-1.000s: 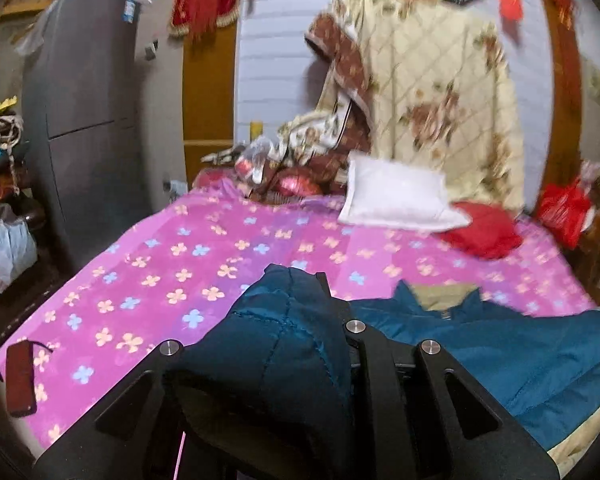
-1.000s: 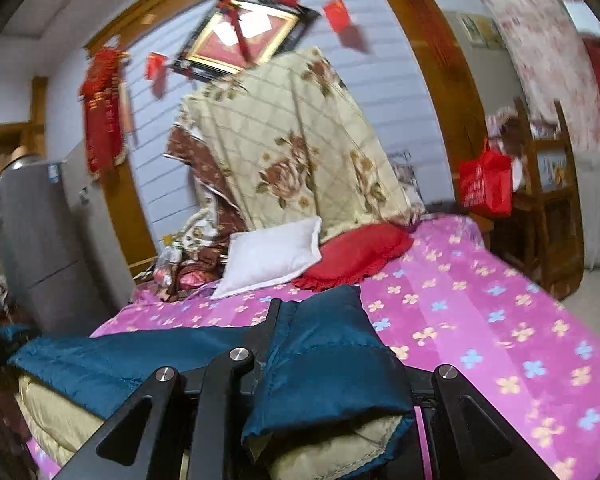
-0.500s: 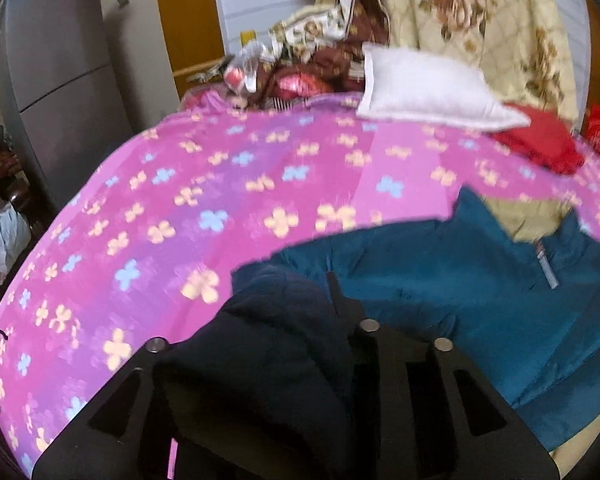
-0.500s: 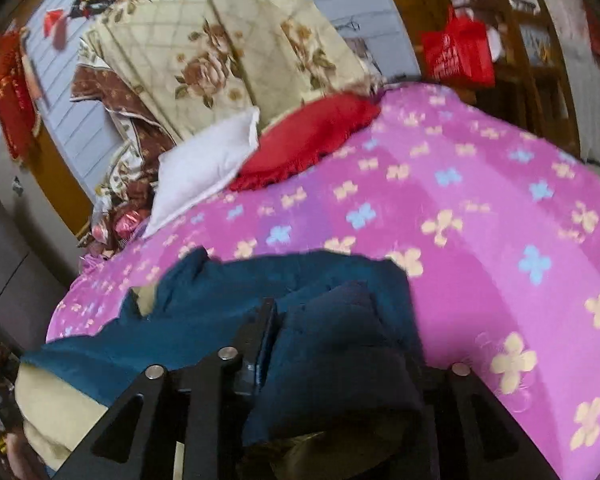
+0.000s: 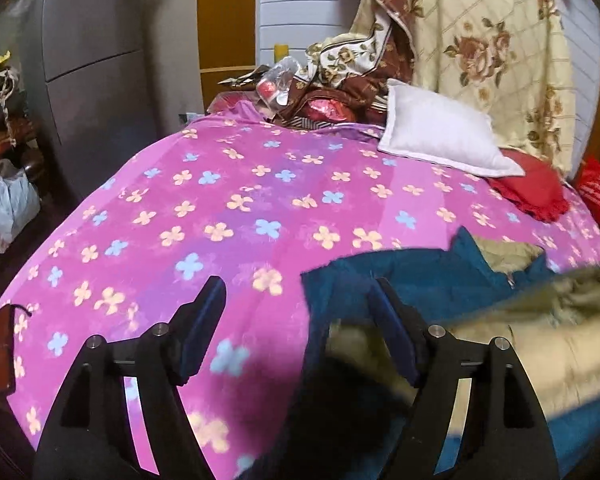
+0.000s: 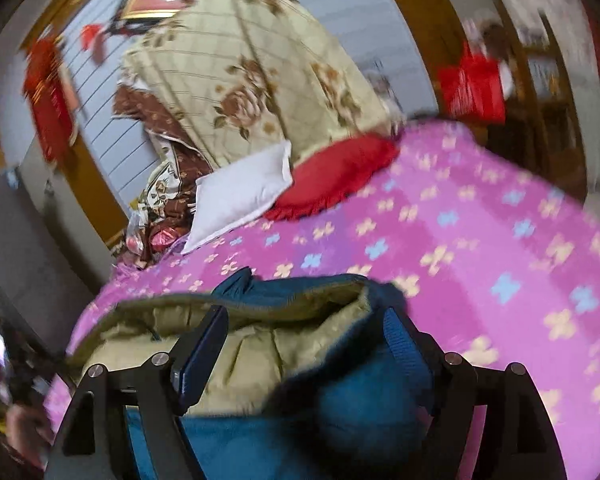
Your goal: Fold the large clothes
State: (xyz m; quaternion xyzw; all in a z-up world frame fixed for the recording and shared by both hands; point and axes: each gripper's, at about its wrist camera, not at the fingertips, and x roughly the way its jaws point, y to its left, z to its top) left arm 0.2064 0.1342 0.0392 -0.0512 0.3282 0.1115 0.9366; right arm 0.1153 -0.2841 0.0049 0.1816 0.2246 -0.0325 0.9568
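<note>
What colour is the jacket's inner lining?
Pale olive-beige lining inside the teal-blue jacket; clearest in the right wrist view.

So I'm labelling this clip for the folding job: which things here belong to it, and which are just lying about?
Part of the job:
- teal jacket with olive lining, on the bed
- left gripper, open
- right gripper, open over the jacket
- pink flowered bedspread, the work surface

Just lying about:
- white pillow
- red cushion
- floral quilt
- red bag

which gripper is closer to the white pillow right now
Hard to tell; both hang over the teal jacket at the bed's near edge. The pillow sits far ahead-right of the left gripper, ahead-left of the right gripper.
</note>
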